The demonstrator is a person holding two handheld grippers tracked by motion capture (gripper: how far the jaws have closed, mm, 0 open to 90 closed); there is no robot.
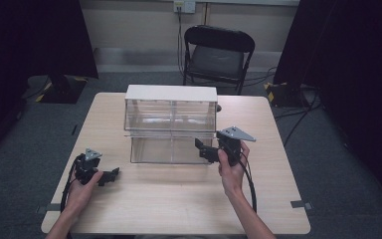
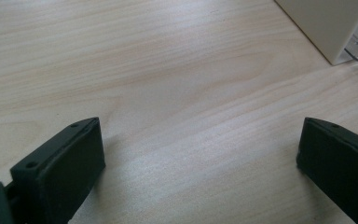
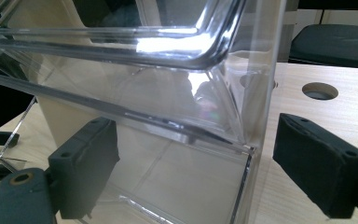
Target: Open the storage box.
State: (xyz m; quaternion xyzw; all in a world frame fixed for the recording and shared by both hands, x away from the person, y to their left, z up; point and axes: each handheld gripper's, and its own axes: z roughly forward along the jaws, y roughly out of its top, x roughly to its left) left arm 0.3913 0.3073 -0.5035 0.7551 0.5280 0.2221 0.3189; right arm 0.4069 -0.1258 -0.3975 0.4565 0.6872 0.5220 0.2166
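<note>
Work in hand: the right gripper (image 1: 204, 148) is reaching for the clear storage box (image 1: 171, 124) in the middle of the table (image 1: 179, 199); by my reading the aim is to take hold of its lower drawer.
Storage box: it stands on the far half of the table, with a white top and back and clear fronts in two tiers, and looks empty. In the right gripper view its lower drawer (image 3: 177, 186) seems to stick out toward the near side.
Right gripper: raised off the table at the box's near right corner. Its jaws are spread wide, one on each side of that clear corner edge, pinching nothing.
Left gripper: the left gripper (image 1: 110, 175) rests low at the near left of the table, well apart from the box. In the left gripper view its jaws are spread over bare wood, holding nothing.
Done so far: the approach, as far as I can judge; the right jaws are lined up on the corner.
Left to do: closing on the clear wall, then moving the drawer.
</note>
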